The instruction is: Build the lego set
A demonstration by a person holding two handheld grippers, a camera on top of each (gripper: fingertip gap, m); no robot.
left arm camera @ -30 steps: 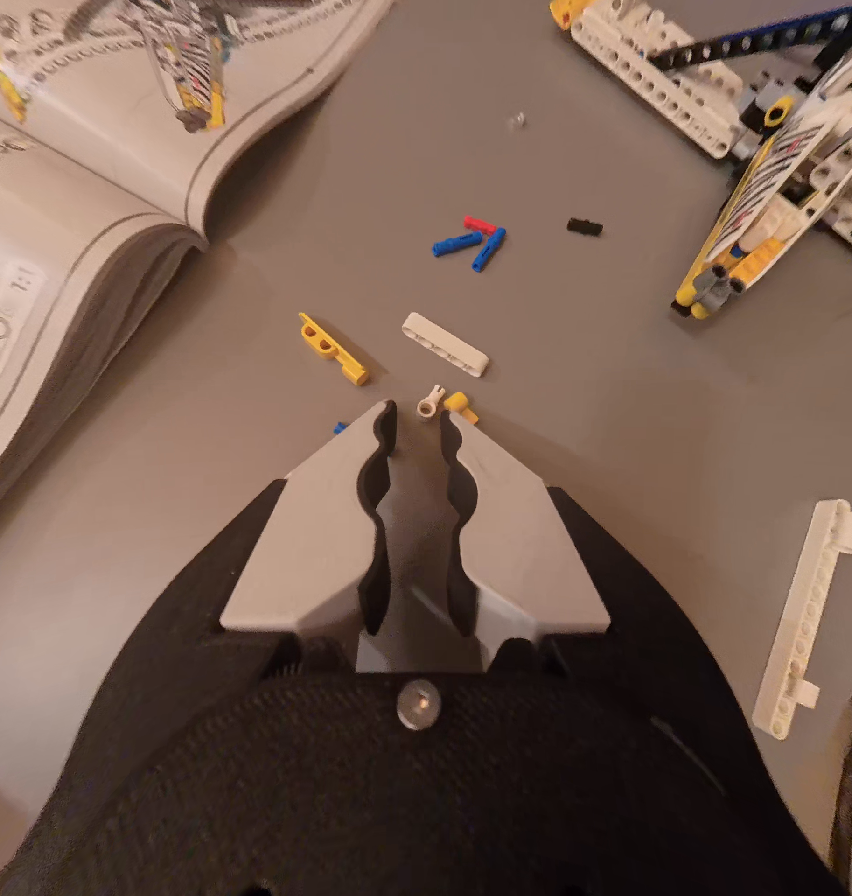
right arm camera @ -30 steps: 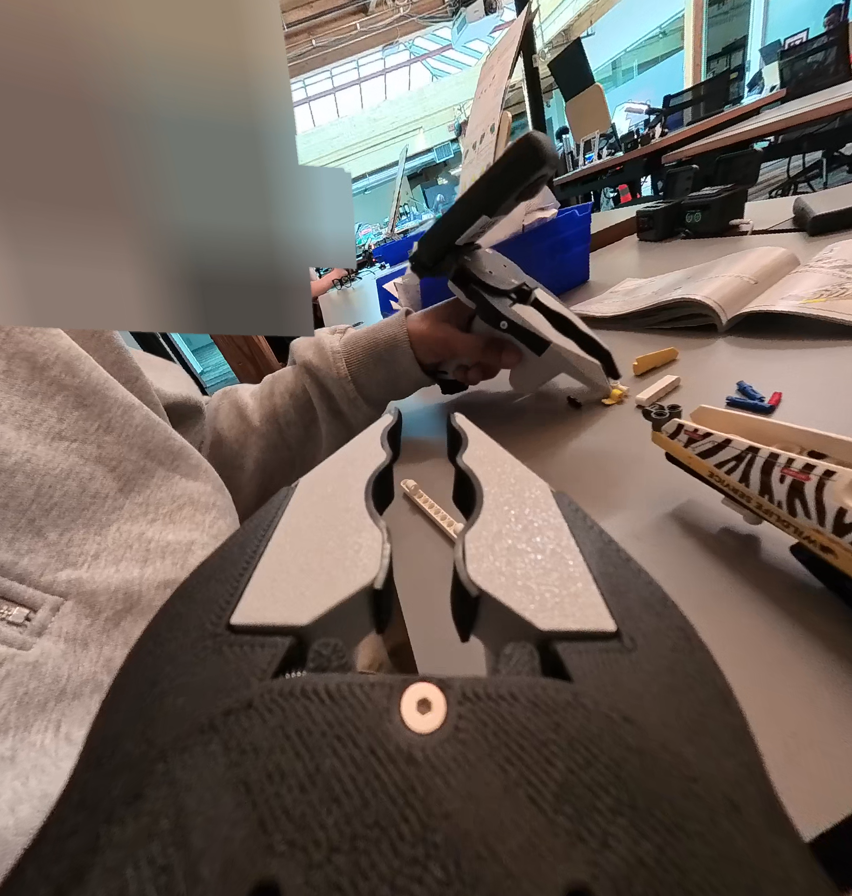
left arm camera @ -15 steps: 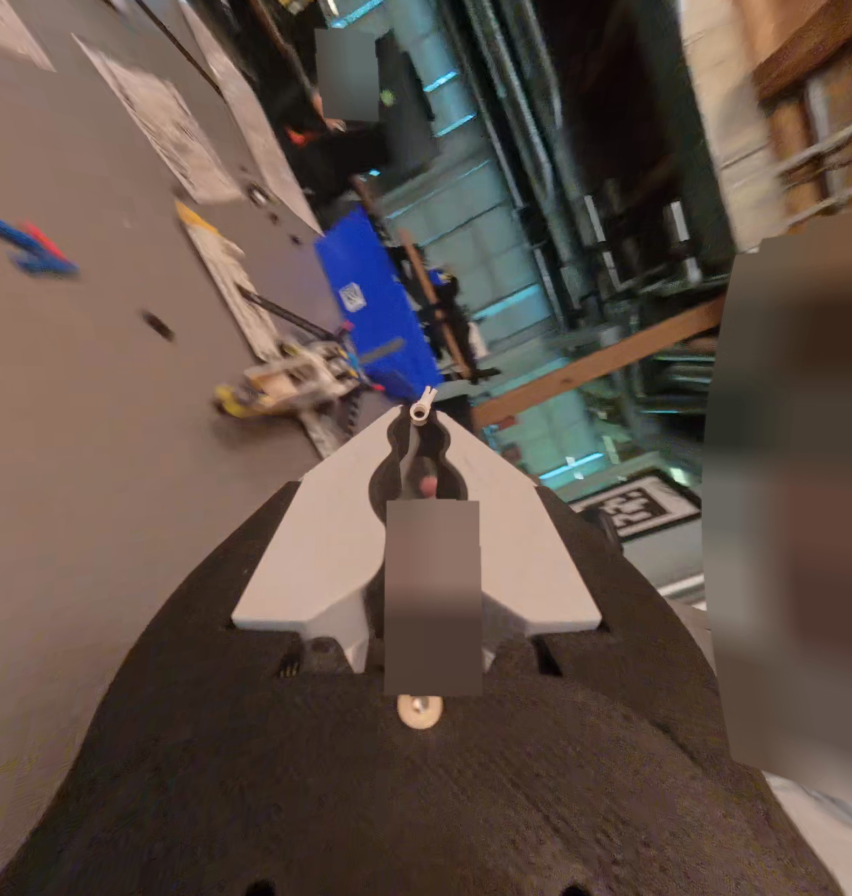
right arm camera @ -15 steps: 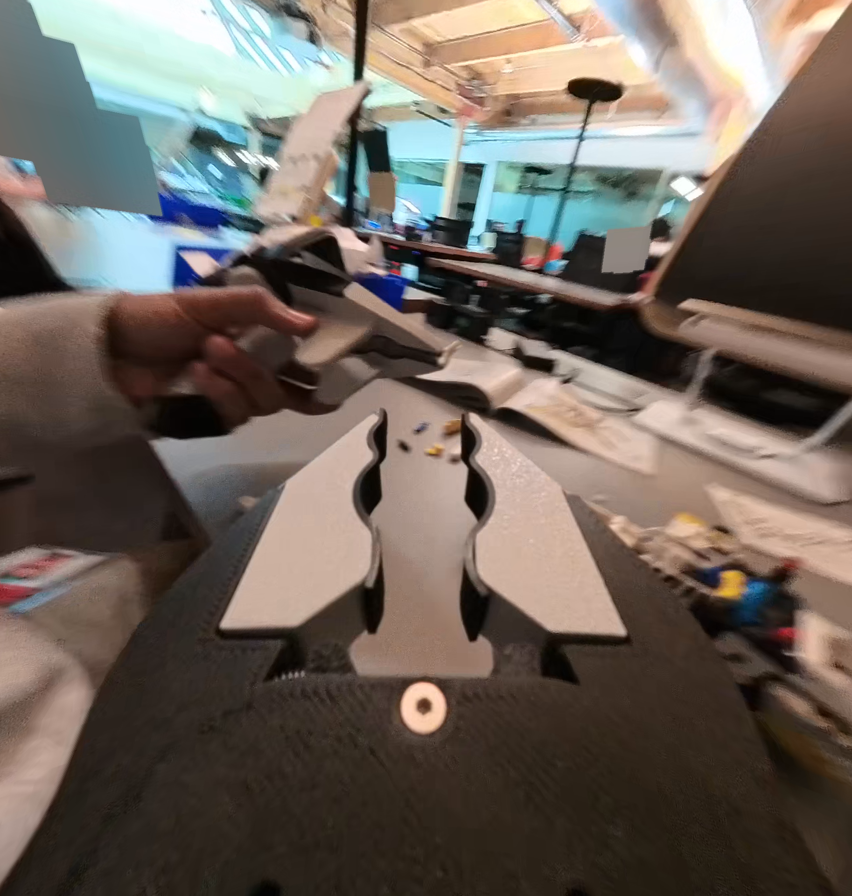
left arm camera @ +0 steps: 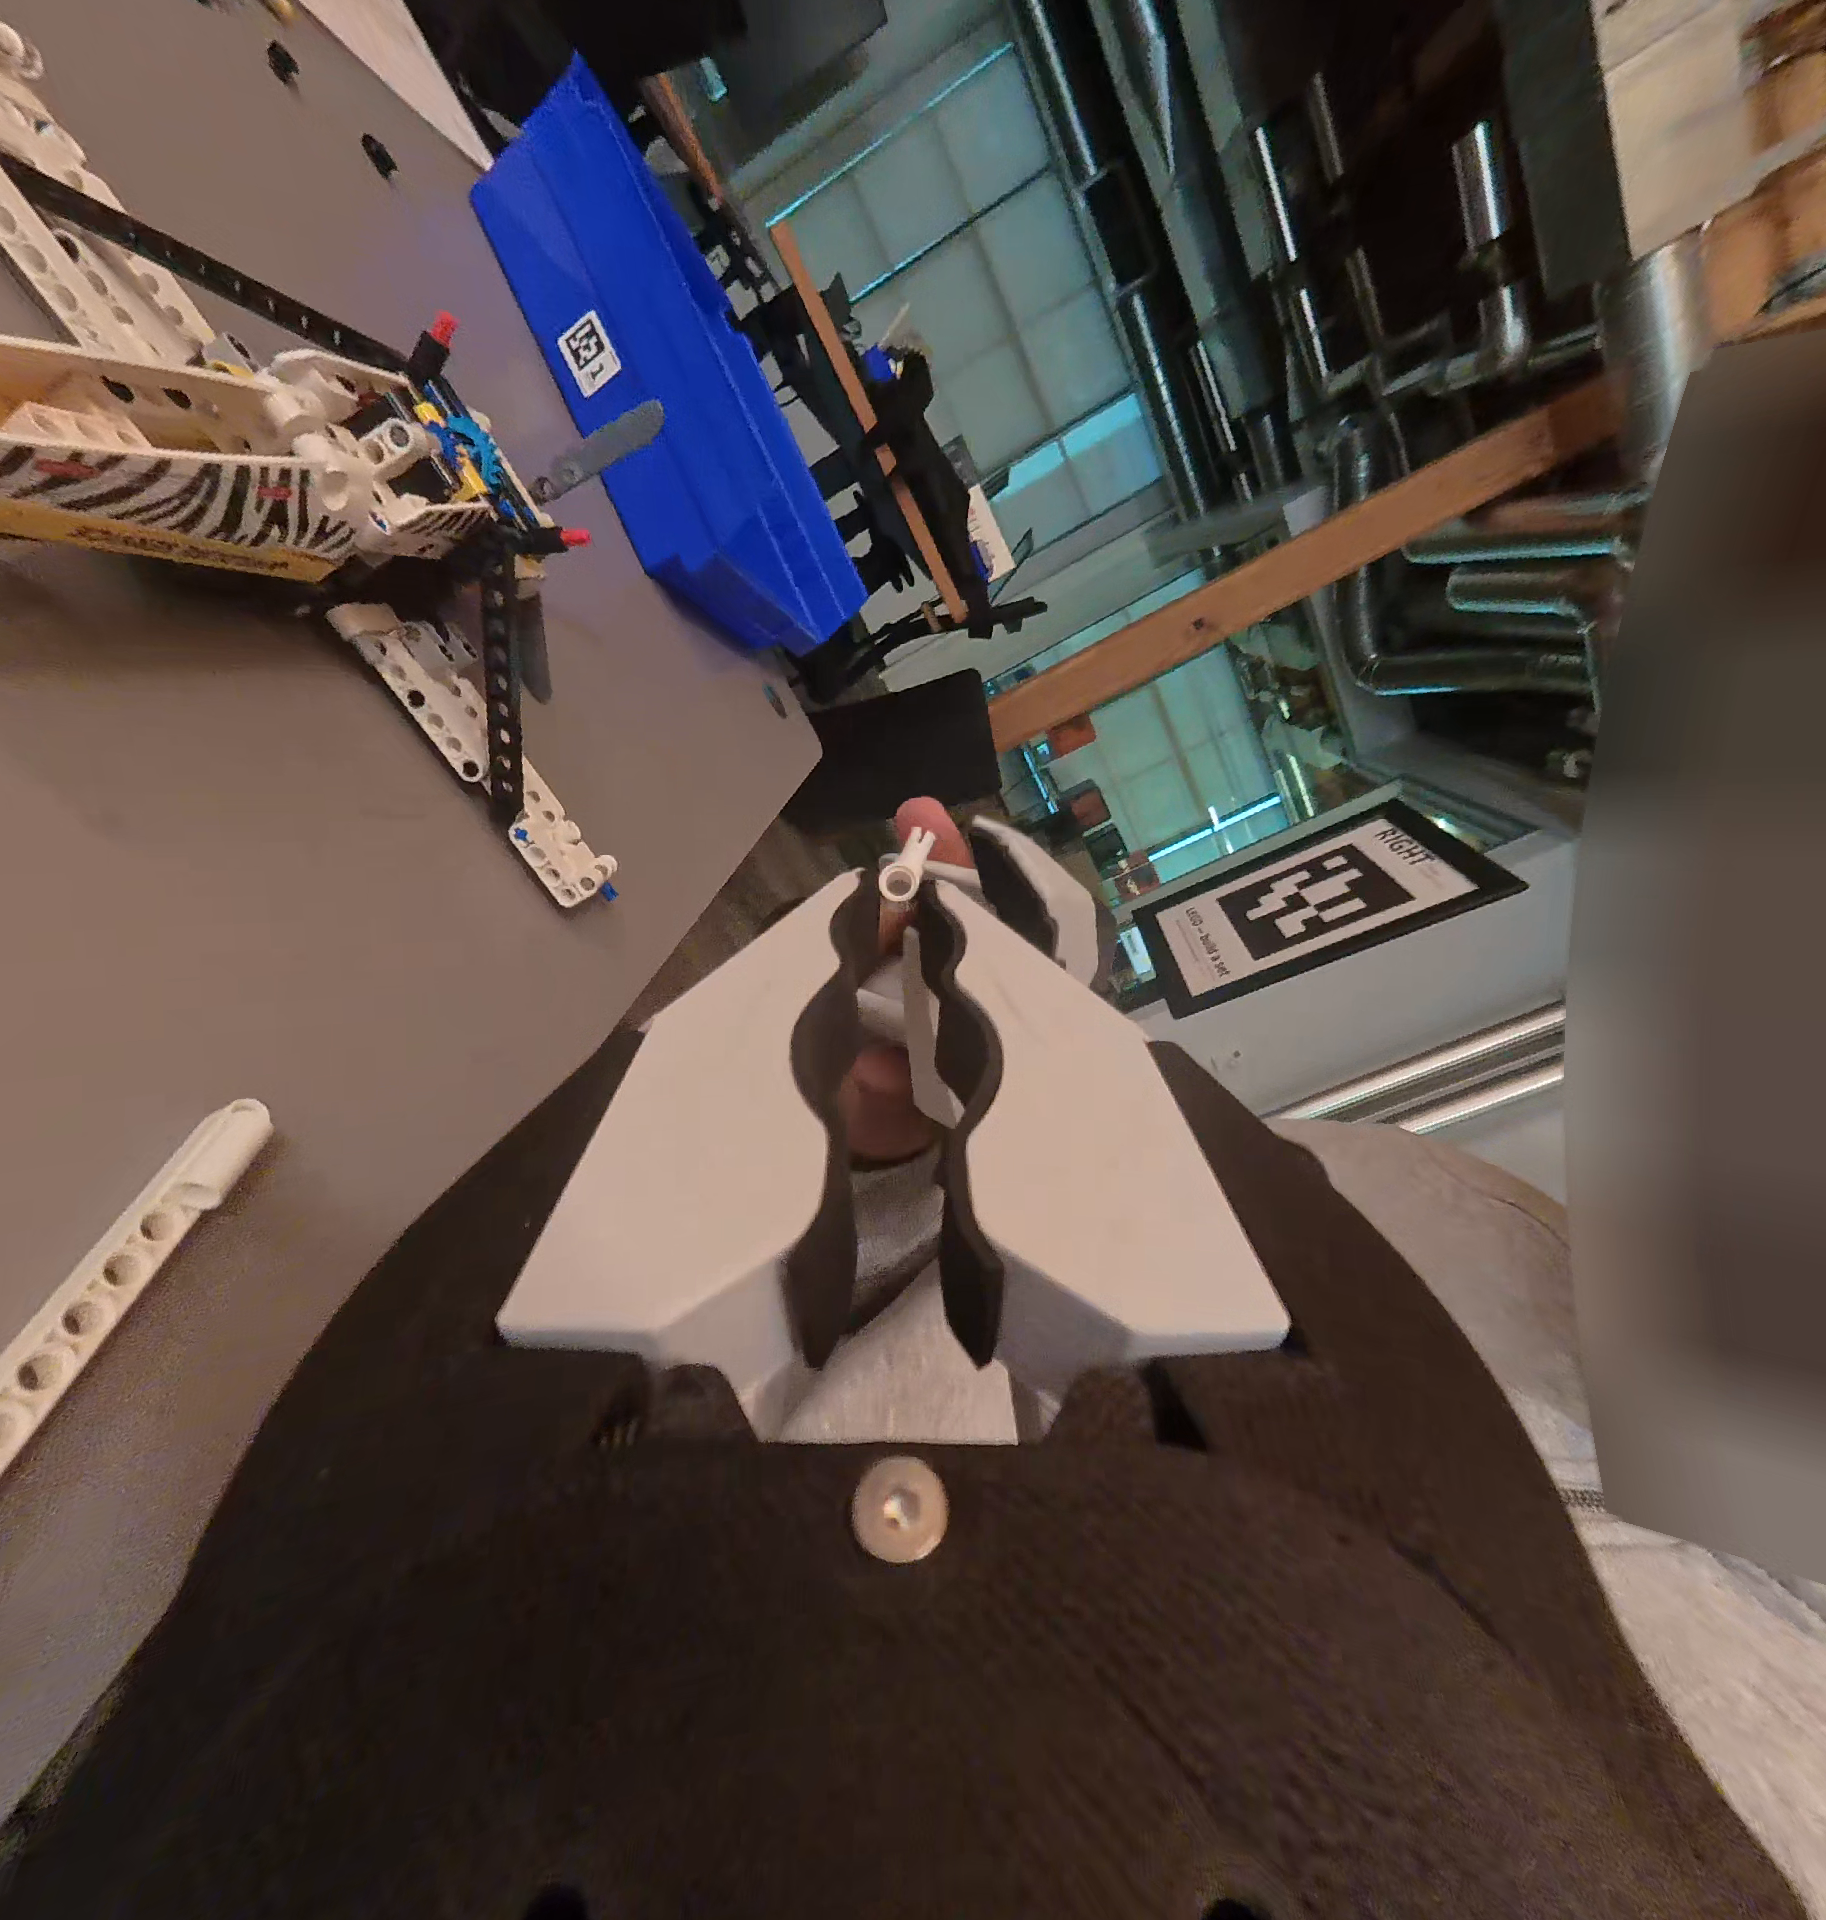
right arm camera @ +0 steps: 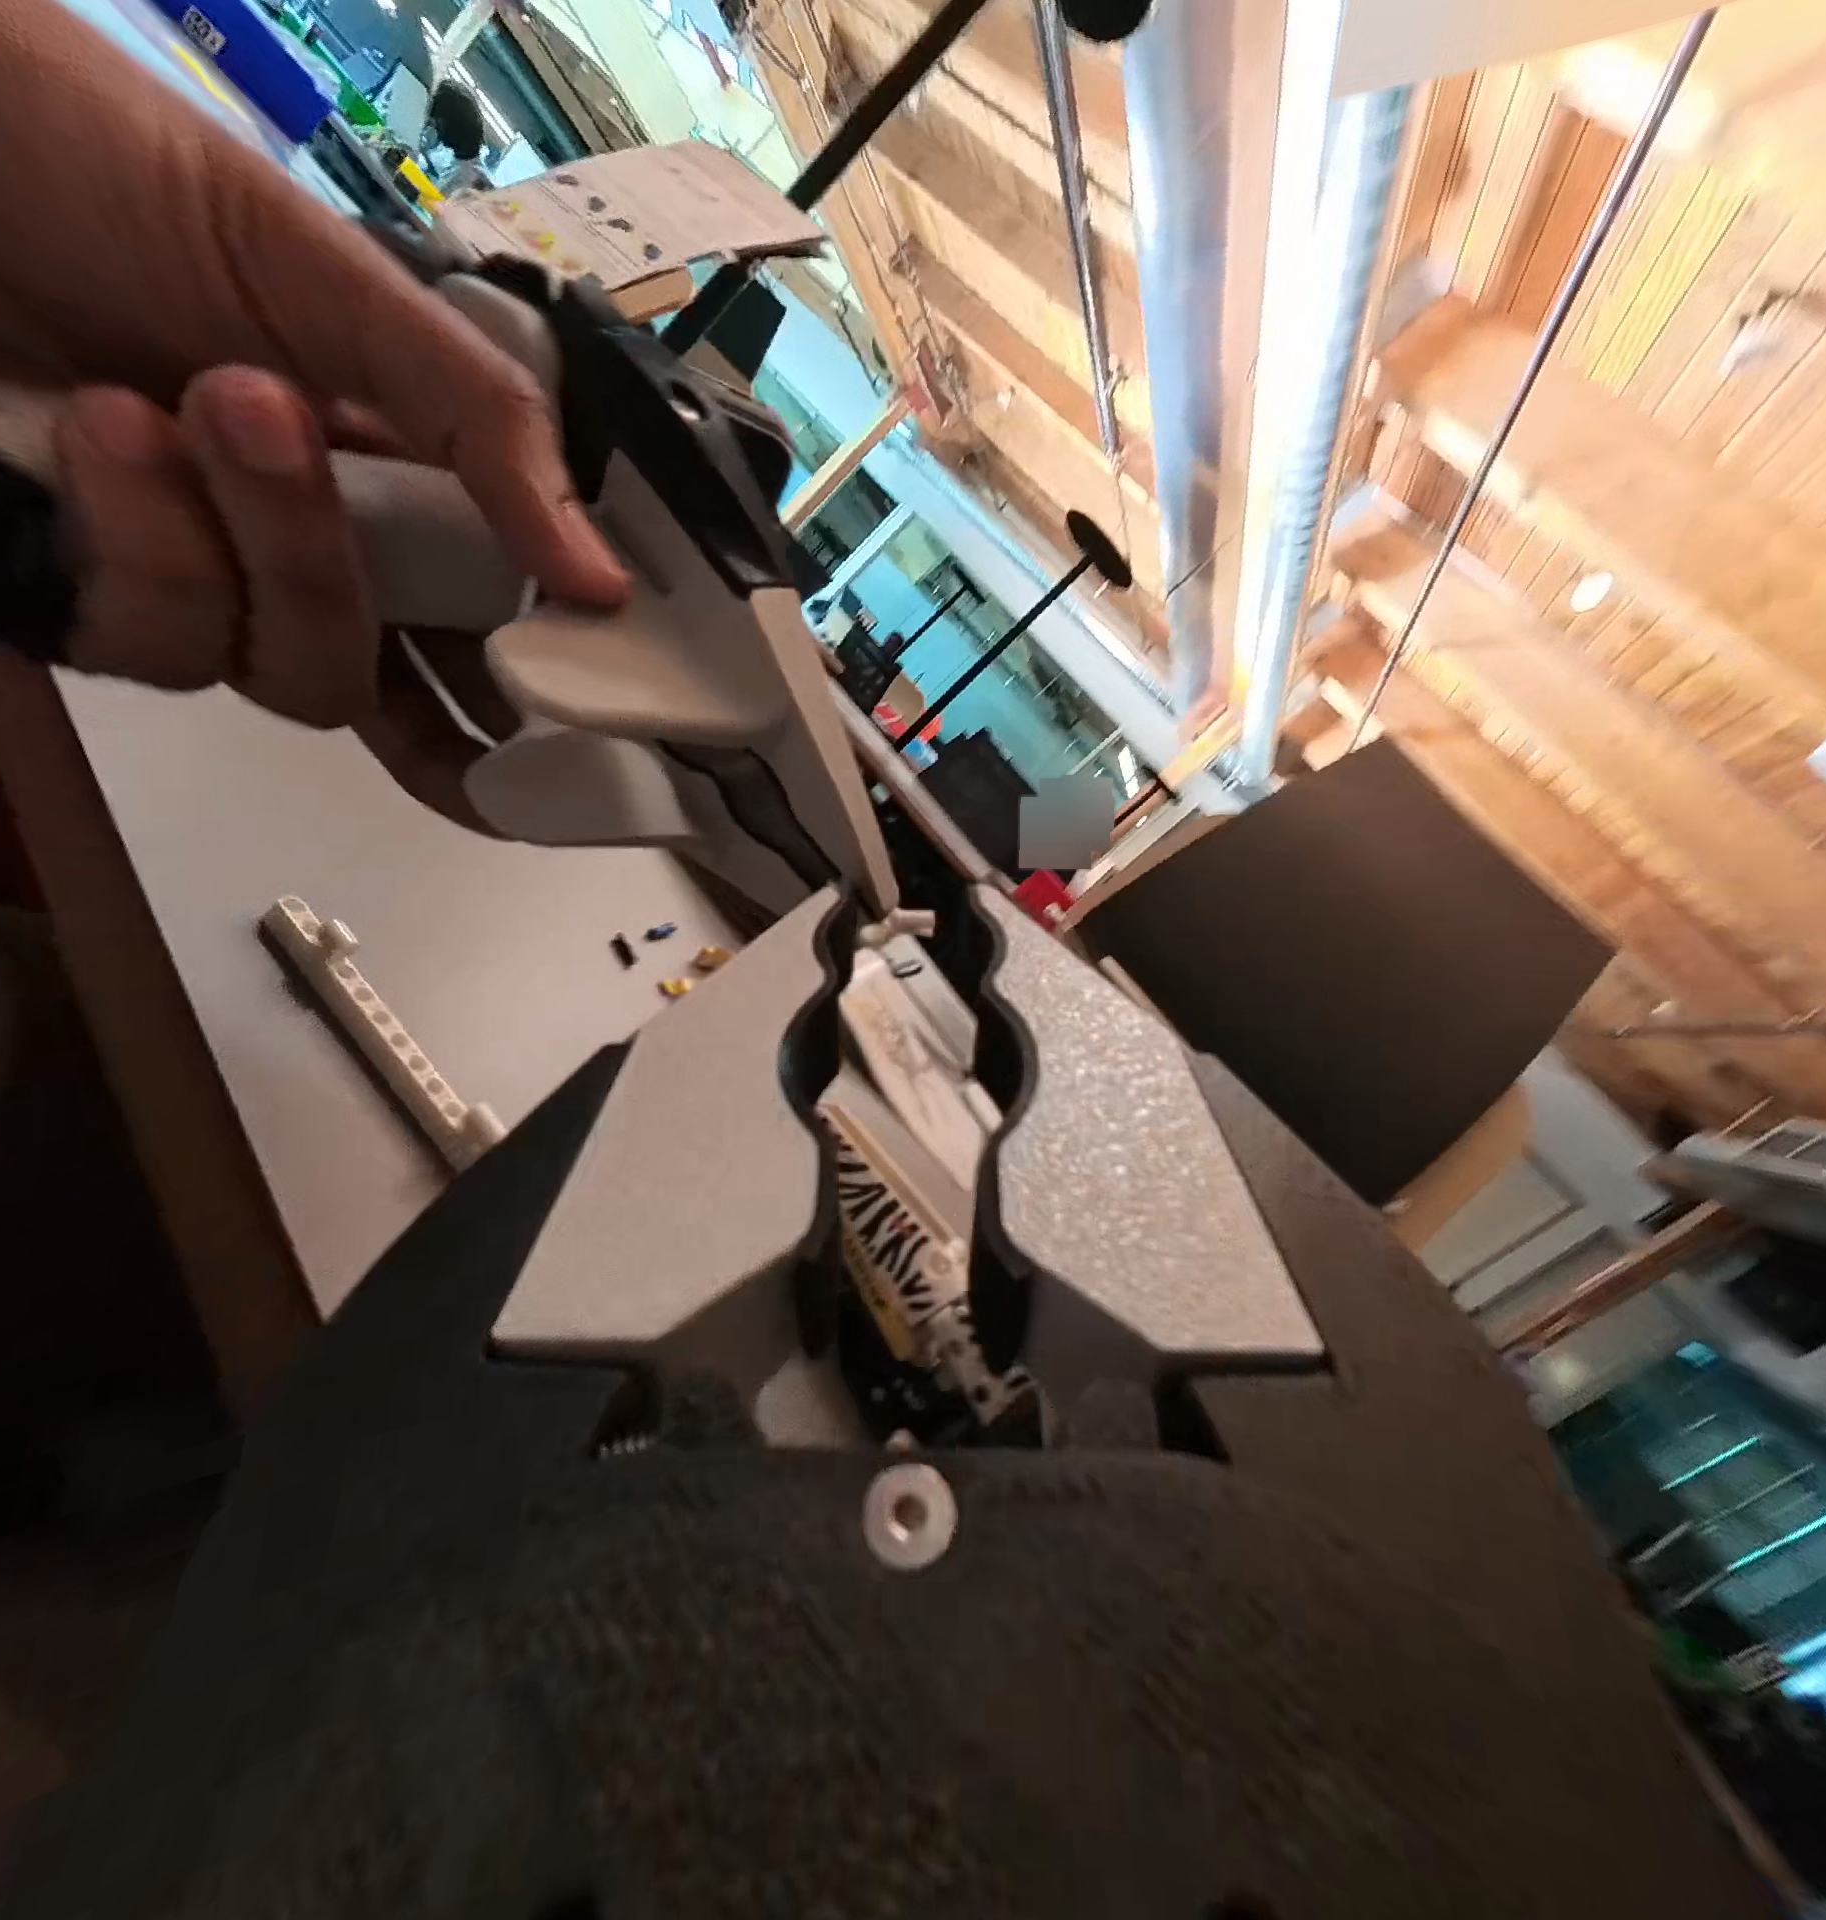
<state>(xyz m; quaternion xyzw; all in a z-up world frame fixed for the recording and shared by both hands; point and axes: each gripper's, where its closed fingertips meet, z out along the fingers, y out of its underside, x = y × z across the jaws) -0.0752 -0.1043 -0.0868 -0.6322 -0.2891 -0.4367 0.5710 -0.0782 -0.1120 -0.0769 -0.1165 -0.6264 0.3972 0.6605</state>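
My left gripper (left arm camera: 901, 894) is shut on a small white pin connector (left arm camera: 903, 875) at its fingertips and holds it in the air off the table's edge. In the right wrist view, a hand brings the left gripper (right arm camera: 869, 891) in from the upper left. The white connector (right arm camera: 893, 925) sits between the open tips of my right gripper (right arm camera: 904, 914). I cannot tell whether those tips touch it. The zebra-striped lego model (left arm camera: 213, 478) lies on the grey table (left arm camera: 213, 883). It also shows between my right fingers (right arm camera: 888, 1236).
A long white beam (left arm camera: 88, 1320) lies on the table near the edge; it also shows in the right wrist view (right arm camera: 369, 1029). Small loose pieces (right arm camera: 680, 971) lie farther on. A blue bin (left arm camera: 670, 416) stands behind the model. Only a small space, under 4 cm, lies between the two pairs of fingers. From either gripper's tips it is about 15 centimetres to the zebra-striped lego model (left arm camera: 213, 478). My right wrist view (right arm camera: 879, 1196) looks at it from another angle.
My left gripper shut on the white connector, lifted it off the table and swung toward the right gripper. My right gripper rose and turned to meet it, staying open.
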